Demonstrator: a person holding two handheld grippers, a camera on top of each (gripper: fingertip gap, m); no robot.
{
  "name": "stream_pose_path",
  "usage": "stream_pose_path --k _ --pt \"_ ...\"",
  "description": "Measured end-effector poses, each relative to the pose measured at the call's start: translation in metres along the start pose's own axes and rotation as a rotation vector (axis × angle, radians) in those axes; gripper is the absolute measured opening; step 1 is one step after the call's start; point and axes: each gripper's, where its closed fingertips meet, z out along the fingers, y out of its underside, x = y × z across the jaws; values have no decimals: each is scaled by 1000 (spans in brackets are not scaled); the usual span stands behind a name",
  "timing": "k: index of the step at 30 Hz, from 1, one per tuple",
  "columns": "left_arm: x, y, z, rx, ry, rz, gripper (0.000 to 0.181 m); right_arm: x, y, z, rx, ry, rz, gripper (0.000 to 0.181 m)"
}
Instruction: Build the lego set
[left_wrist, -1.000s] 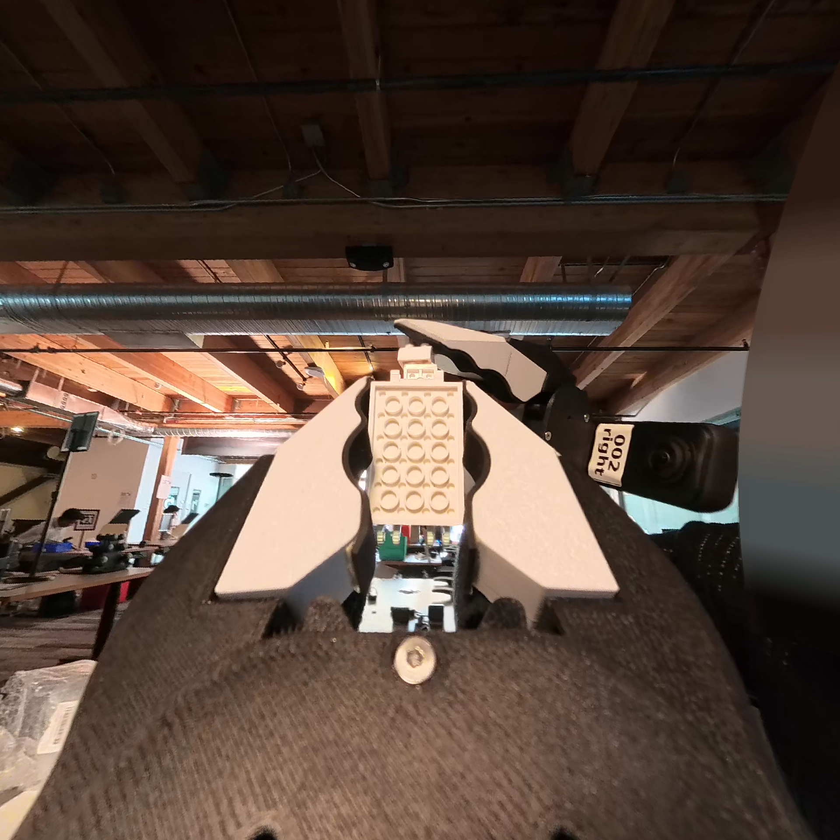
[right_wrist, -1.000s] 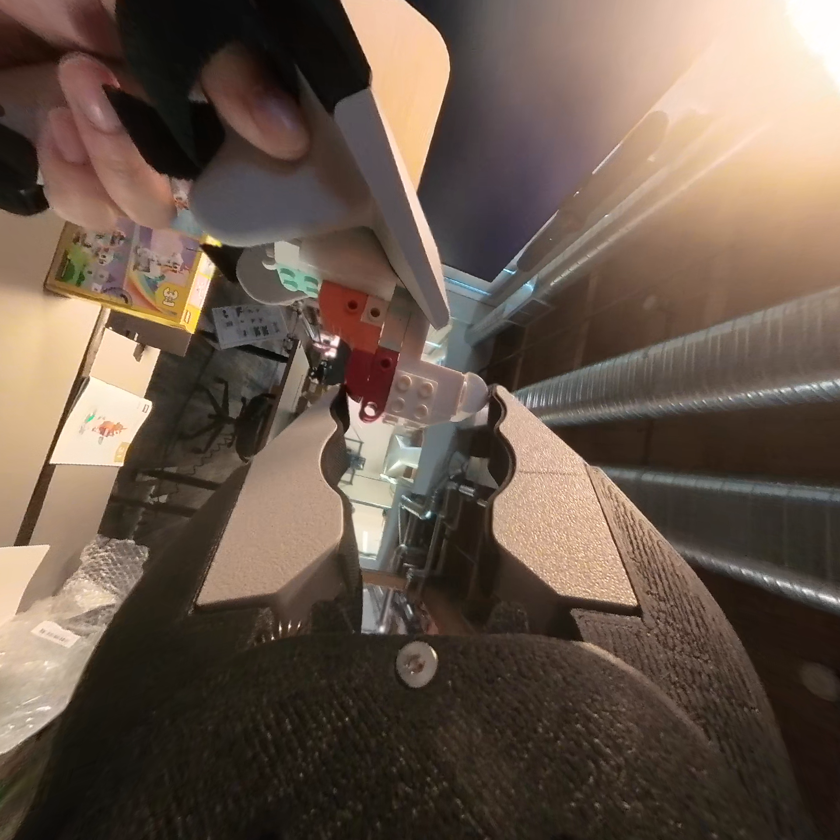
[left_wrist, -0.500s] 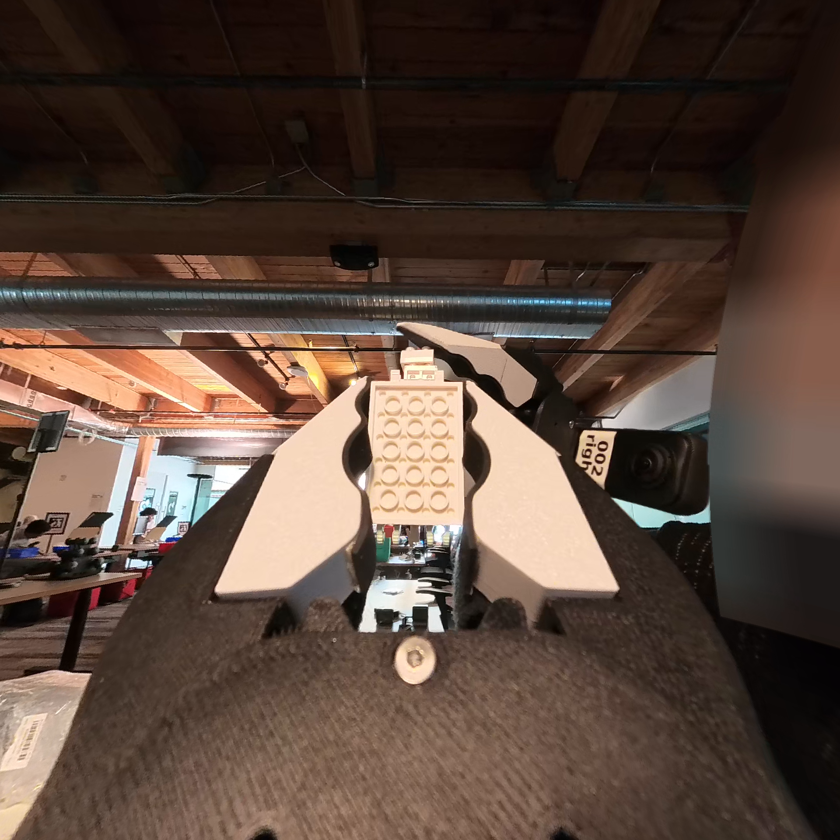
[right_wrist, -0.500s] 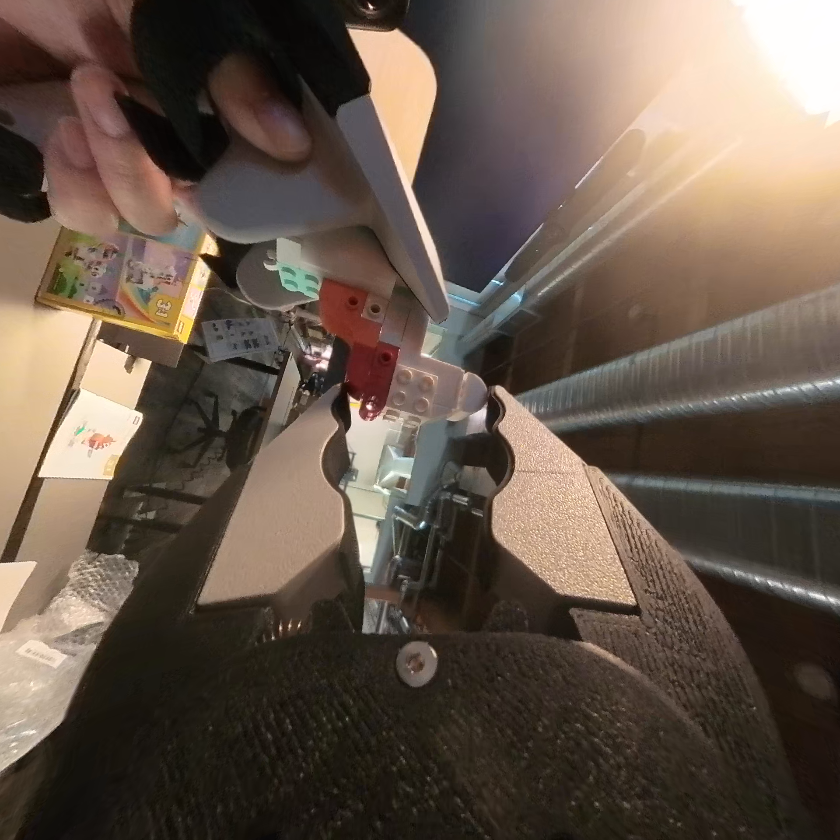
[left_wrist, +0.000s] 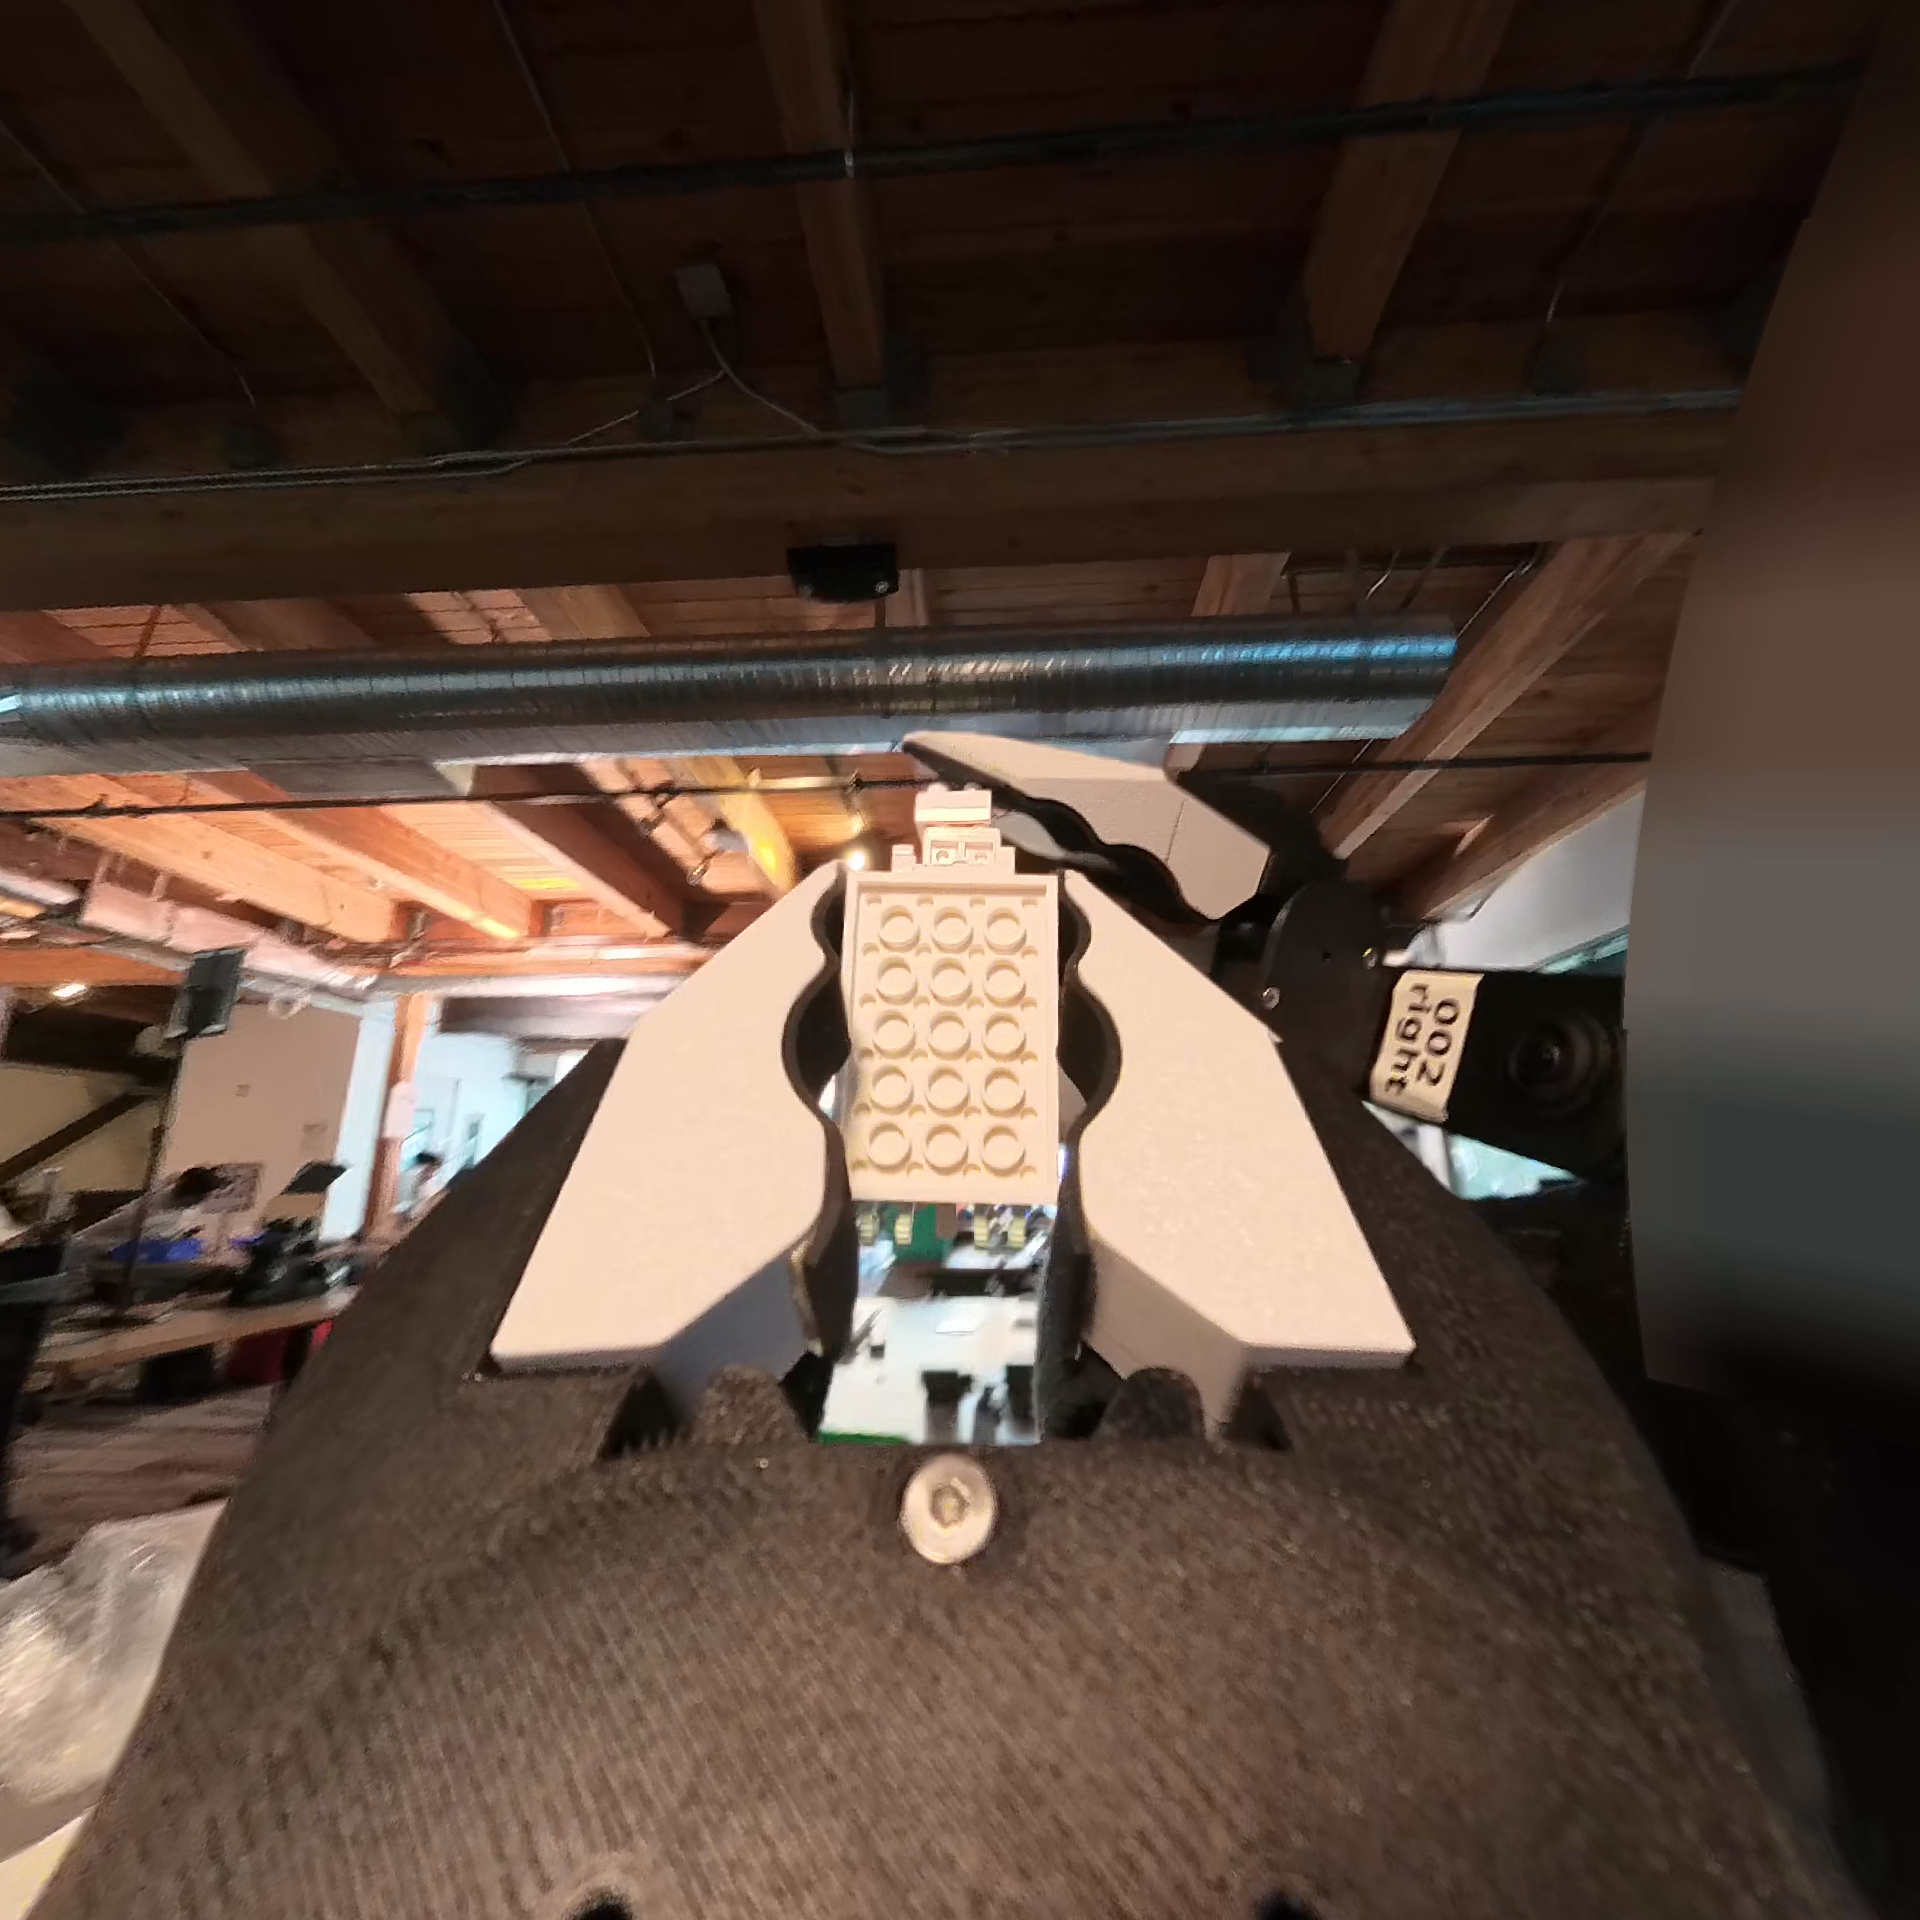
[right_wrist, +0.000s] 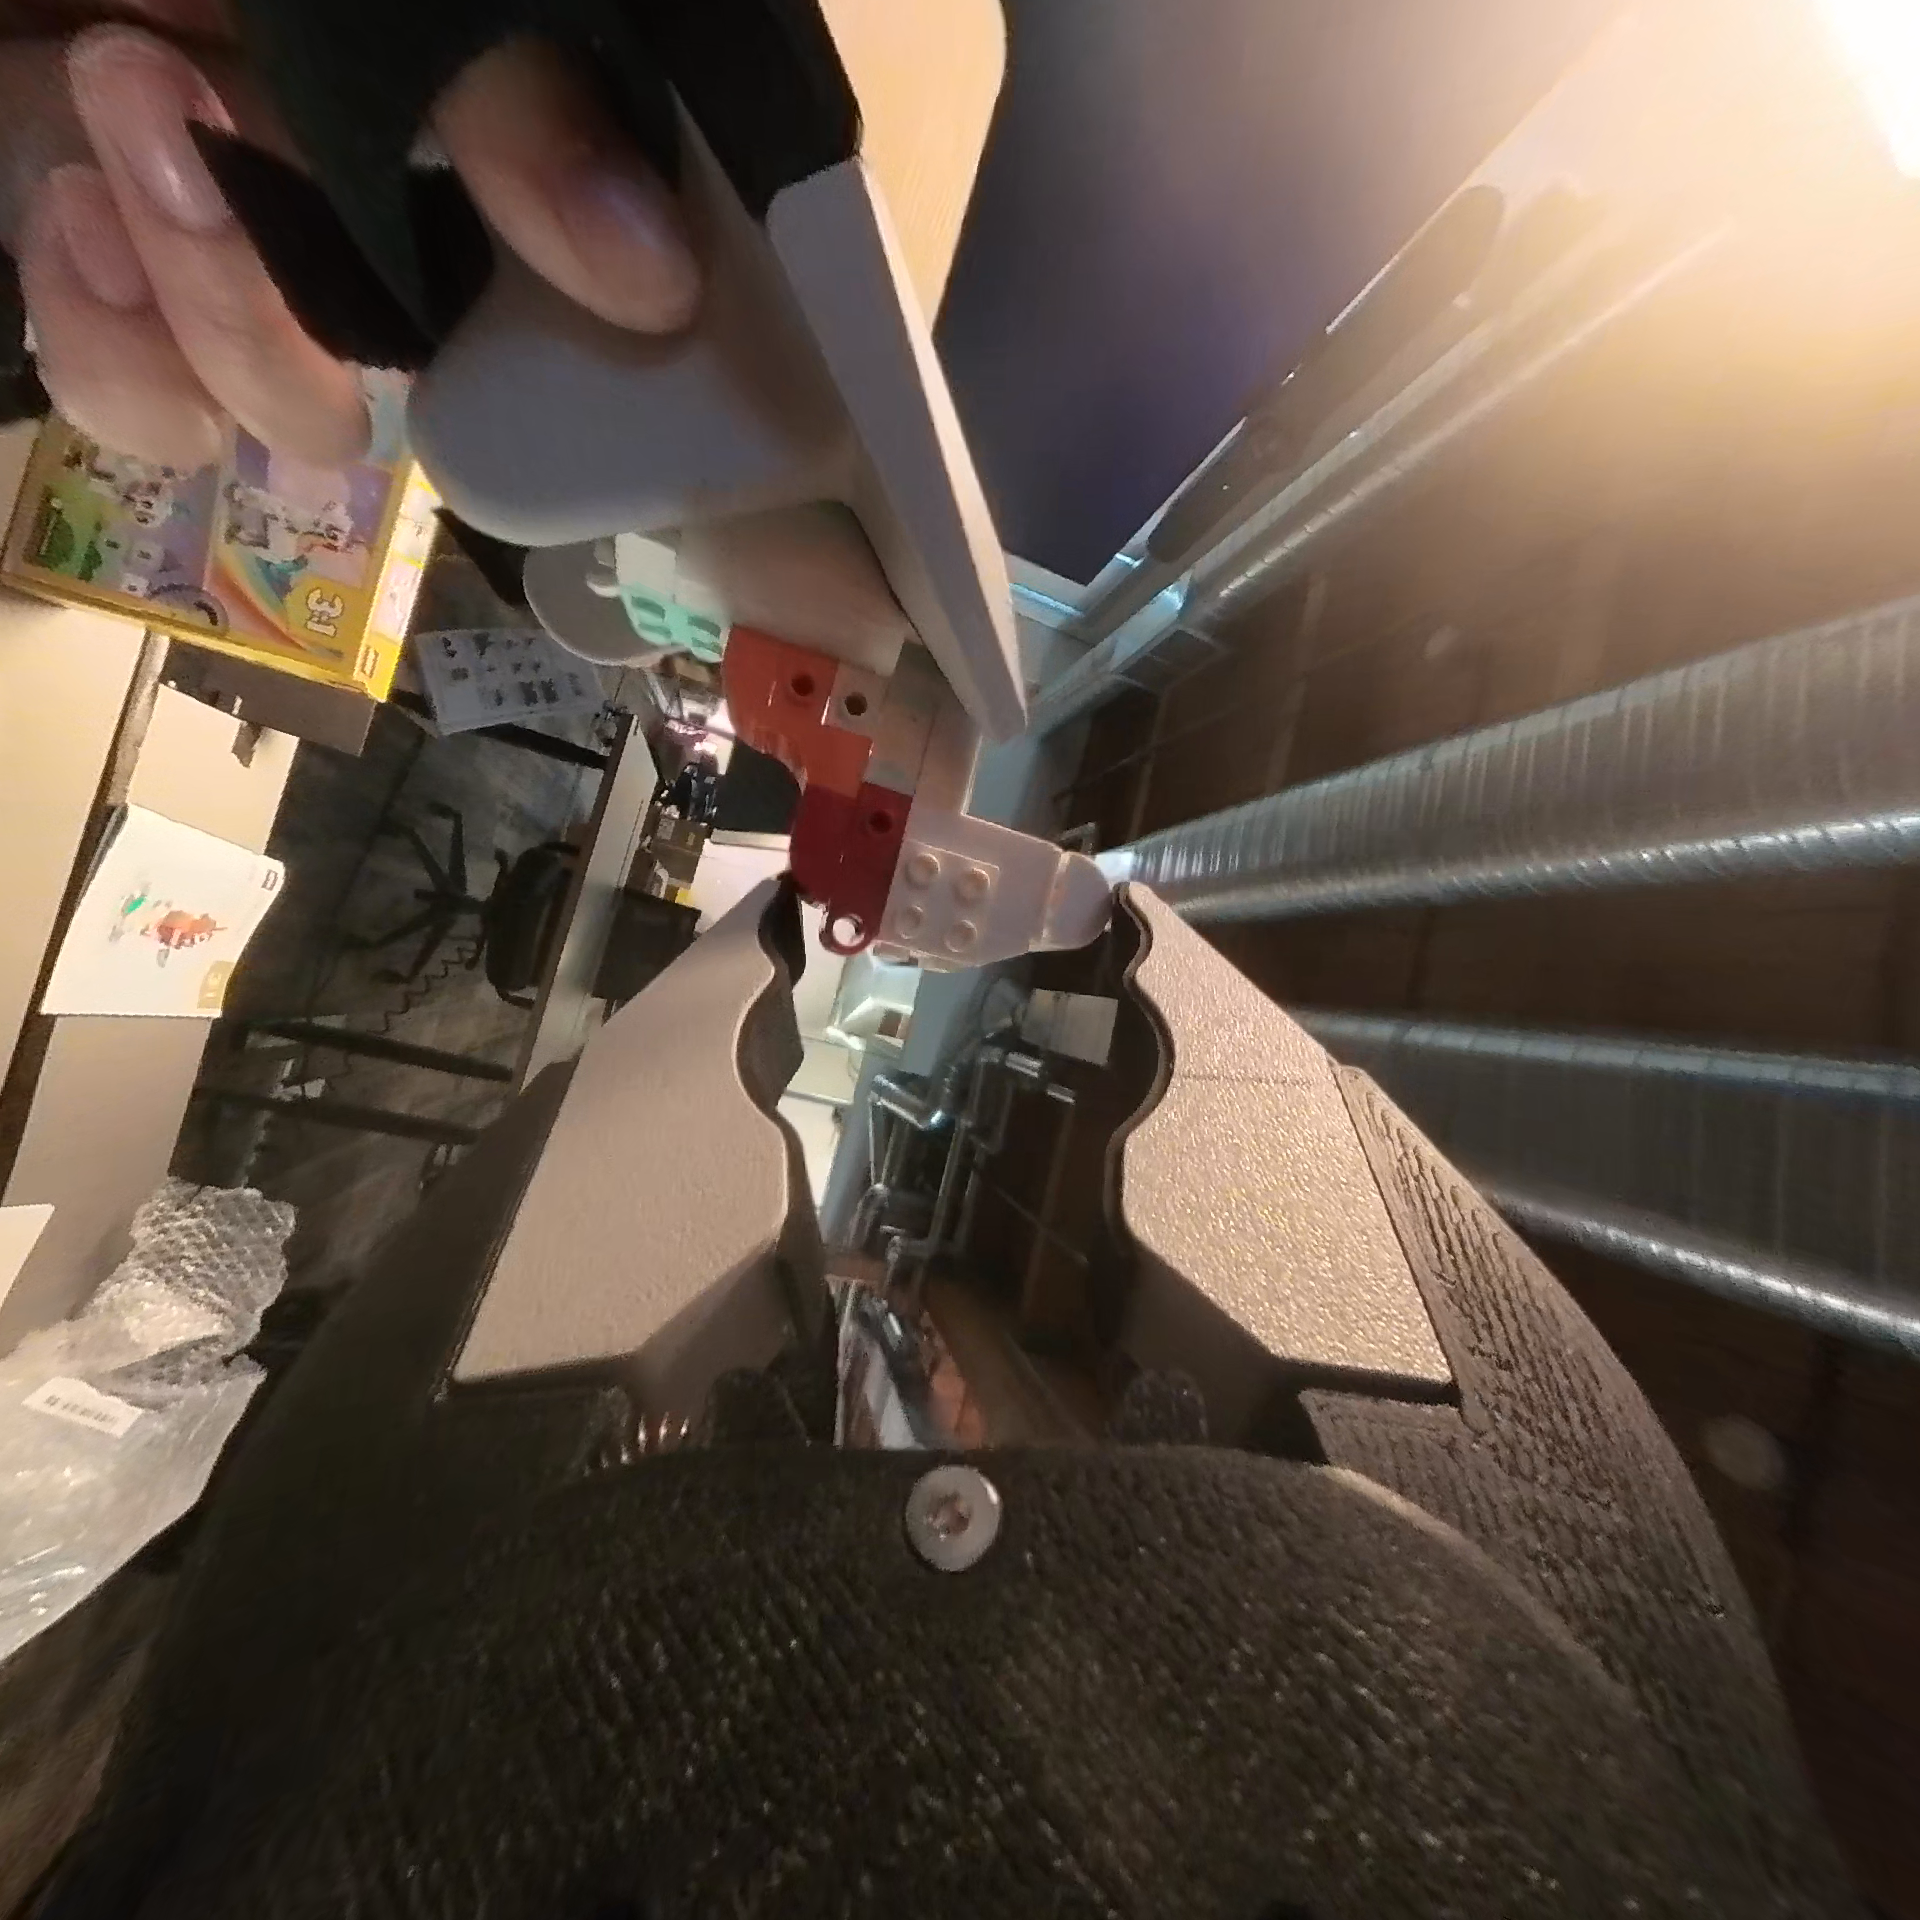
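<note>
My left gripper (left_wrist: 951, 883) is shut on a white studded lego plate (left_wrist: 951, 1029), raised toward the ceiling, with small white pieces (left_wrist: 958, 826) on its far end. In the right wrist view the same build shows from the side: orange (right_wrist: 790, 707), dark red (right_wrist: 847, 852) and white (right_wrist: 966, 904) bricks under the left gripper's finger (right_wrist: 727, 447), which a hand (right_wrist: 156, 260) holds. My right gripper (right_wrist: 951, 899) is open, with the white brick's end between its fingertips. One right finger (left_wrist: 1101, 821) shows beside the build's tip in the left wrist view.
A yellow lego box (right_wrist: 208, 551), an instruction sheet (right_wrist: 509, 675) and a picture page (right_wrist: 156, 925) lie on the desk at left. Bubble wrap (right_wrist: 125, 1351) is at the lower left. Metal ducts (left_wrist: 727, 686) and wooden beams run overhead. People sit at distant tables (left_wrist: 187, 1330).
Both views sway slightly. The build stays in the left gripper and at the right gripper's open fingertips.
</note>
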Motion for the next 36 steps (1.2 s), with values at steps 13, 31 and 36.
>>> stream_pose_path --k 13,31,36 --pt "-7 19 1 -218 -60 40 36 -7 11 2 -30 -16 39 56" --pt "-10 33 0 -290 -56 2 34 -9 14 -7 -1 4 2 39" --pt "-9 36 -2 -312 -15 -62 34 -12 14 -10 29 16 63 38"
